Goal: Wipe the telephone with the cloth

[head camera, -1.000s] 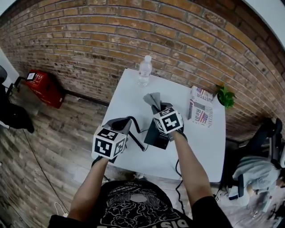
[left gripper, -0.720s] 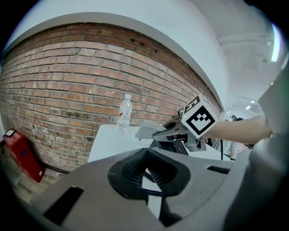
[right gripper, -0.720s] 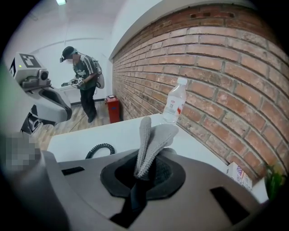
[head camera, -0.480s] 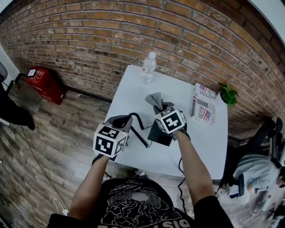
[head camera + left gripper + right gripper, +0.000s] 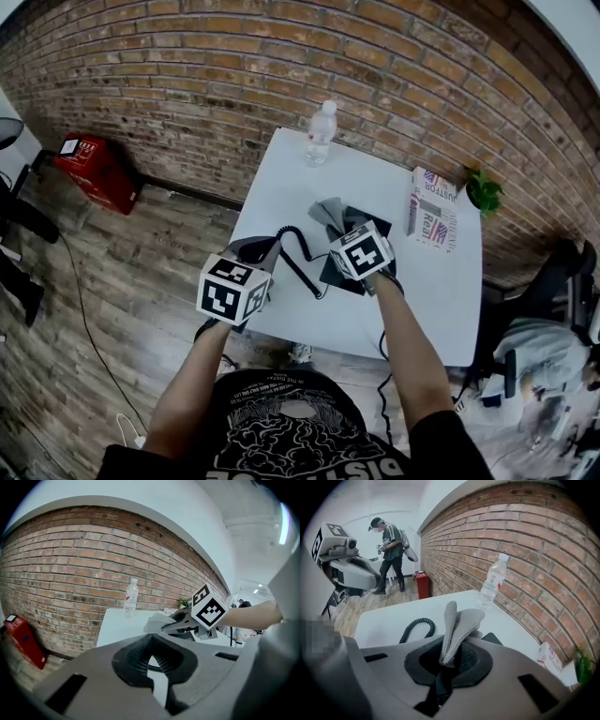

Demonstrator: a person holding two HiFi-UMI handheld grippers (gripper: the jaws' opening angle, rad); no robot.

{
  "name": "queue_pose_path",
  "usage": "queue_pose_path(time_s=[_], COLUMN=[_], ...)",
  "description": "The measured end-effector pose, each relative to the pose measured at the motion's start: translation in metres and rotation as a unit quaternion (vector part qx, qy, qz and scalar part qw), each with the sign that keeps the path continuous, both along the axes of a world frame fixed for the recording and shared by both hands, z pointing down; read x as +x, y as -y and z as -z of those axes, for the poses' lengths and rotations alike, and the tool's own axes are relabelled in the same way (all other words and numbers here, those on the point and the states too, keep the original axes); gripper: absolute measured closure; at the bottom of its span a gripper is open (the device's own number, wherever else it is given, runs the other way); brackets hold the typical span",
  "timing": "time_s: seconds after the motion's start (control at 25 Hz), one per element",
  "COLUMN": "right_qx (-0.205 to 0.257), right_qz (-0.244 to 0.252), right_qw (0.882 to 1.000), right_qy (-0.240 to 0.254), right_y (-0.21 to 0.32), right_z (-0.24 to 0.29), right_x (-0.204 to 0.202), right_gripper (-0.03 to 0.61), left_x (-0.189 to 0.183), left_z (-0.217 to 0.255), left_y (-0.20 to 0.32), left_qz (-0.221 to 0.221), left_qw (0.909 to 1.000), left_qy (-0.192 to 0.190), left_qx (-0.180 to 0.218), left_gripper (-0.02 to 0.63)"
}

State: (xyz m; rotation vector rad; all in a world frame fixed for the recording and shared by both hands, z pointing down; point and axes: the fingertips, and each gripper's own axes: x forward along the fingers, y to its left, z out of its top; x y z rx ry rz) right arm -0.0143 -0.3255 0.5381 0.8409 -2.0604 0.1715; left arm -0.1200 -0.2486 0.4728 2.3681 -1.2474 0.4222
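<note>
The black telephone base (image 5: 330, 277) sits mid-table, mostly hidden under my right gripper (image 5: 341, 226). That gripper is shut on a grey cloth (image 5: 327, 212), which sticks up folded from its jaws (image 5: 457, 620) just above the base's corner (image 5: 492, 639). My left gripper (image 5: 265, 249) hovers at the table's left edge, shut on a dark piece that looks like the handset, mostly hidden by the jaws. The black coiled cord (image 5: 302, 255) runs from there to the base and shows through the jaw gap (image 5: 156, 665). The left gripper view shows the cloth (image 5: 154, 620) ahead.
A clear water bottle (image 5: 320, 133) stands at the white table's (image 5: 281, 178) far edge by the brick wall. A printed booklet (image 5: 431, 220) and a small green plant (image 5: 485, 192) are far right. A red box (image 5: 94, 169) sits on the floor left. A person (image 5: 389, 550) stands far off.
The head camera has shifted a little. Both grippers keep nearly the same places over the table, the left one slightly higher. The coiled cord now hangs in a wider loop.
</note>
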Motion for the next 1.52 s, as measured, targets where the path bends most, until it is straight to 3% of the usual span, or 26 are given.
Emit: queue_pose_path(time_s=[1.08,1.52], right_qx=[-0.048,-0.068], right_qz=[-0.041,-0.065], right_qw=[0.998,0.994], right_qy=[0.020,0.050], right_y=[-0.086,-0.118], right_z=[-0.034,-0.047], right_x=[-0.014,-0.017], right_gripper=[0.566,0.566], left_x=[-0.017,-0.011], left_z=[-0.005,-0.012], left_y=[-0.043,-0.054], left_qz=[-0.039,-0.056], left_qw=[0.9992,0.9983], left_qy=[-0.003,-0.002], left_qx=[-0.008,-0.015], left_gripper=[0.607,0.607])
